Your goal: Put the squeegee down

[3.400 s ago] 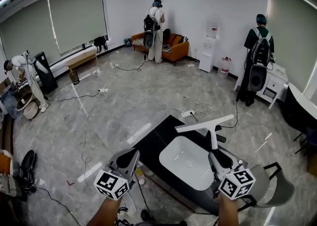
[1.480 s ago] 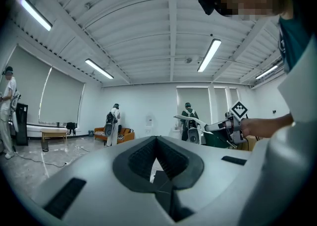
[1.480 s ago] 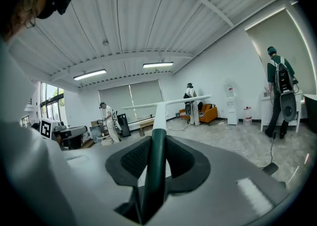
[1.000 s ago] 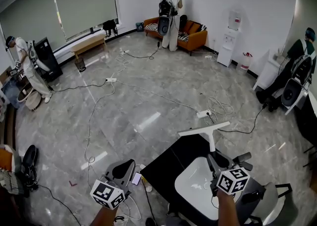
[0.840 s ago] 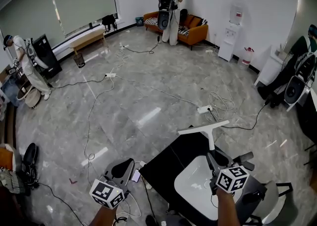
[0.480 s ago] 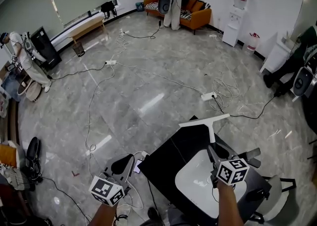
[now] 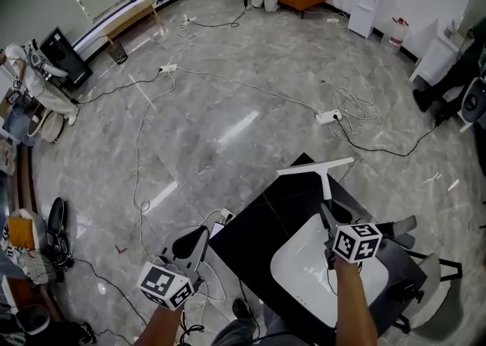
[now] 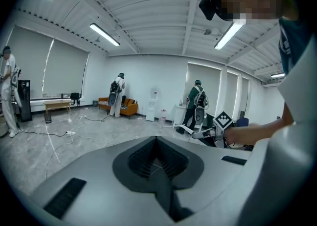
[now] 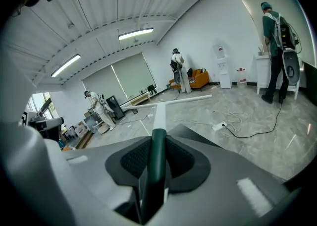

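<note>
- The right gripper (image 7: 329, 221) reaches forward on an outstretched forearm, tilted slightly down, jaws clamped on the squeegee (image 7: 322, 176) handle.
- The squeegee is held over the table (image 7: 254, 223), with its blade crosswise near the far corner.
- The left gripper (image 7: 193, 243), beside the table, is closed and empty.

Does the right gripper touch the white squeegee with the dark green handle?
Touching. The right gripper view shows the jaws of the right gripper pressing both sides of the dark green handle of the white squeegee.
</note>
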`<state>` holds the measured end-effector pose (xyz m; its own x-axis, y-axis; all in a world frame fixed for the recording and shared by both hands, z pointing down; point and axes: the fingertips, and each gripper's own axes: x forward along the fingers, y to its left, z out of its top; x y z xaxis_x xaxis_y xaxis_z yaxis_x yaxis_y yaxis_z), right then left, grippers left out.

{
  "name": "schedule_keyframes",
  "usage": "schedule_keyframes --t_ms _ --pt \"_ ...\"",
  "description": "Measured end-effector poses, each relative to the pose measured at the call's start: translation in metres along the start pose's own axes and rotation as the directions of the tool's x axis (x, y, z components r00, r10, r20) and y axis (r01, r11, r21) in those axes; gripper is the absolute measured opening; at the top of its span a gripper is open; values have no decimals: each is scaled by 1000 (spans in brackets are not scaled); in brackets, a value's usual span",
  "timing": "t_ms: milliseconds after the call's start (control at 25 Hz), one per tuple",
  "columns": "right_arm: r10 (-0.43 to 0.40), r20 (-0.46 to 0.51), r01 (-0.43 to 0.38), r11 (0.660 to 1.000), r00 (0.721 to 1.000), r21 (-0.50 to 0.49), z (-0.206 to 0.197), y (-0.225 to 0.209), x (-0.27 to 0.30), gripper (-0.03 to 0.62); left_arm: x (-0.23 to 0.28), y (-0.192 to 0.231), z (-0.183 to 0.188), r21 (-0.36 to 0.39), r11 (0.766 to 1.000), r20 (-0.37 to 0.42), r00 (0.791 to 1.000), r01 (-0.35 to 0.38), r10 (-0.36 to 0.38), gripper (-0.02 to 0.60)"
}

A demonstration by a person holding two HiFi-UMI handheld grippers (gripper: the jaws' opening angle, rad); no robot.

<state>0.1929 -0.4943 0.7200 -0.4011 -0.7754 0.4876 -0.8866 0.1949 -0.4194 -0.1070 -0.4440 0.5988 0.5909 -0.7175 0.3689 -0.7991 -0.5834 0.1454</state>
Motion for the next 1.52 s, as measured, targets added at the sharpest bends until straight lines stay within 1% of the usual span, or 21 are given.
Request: schedule_keyframes --t_ms 120,200,360,560,760,960,1200,1520 --pt "-9 -25 9 1000 1000 5 -14 -17 18 101 15 2 -14 -19 1000 -8 1000 -3 3 5" --pt "-15 -39 16 1000 999 11 -22 -27 30 101 25 3 -23 -19 1000 -16 1000 0 -1 5" --pt "-30 -67 31 999 997 21 -39 -44 53 101 42 5 -31 -28 1000 -37 999 4 -5 5" --pt "-43 -115 46 999 992 24 -62 -61 77 101 55 10 -49 -49 999 -57 998 2 -4 5" --pt "-46 -143 51 998 989 29 -81 -72 96 101 67 16 -66 -65 998 -71 997 -1 -4 5" --pt "-45 -149 49 999 988 23 -88 -77 107 101 75 18 -74 -74 997 -83 997 -2 -4 5" --pt "-63 -173 56 997 983 -45 -95 -80 111 103 79 13 -80 -83 997 -92 996 -2 -6 5" --pt "-75 -186 61 995 980 -80 -97 -80 113 107 75 10 -78 -85 996 -84 996 -5 -2 5"
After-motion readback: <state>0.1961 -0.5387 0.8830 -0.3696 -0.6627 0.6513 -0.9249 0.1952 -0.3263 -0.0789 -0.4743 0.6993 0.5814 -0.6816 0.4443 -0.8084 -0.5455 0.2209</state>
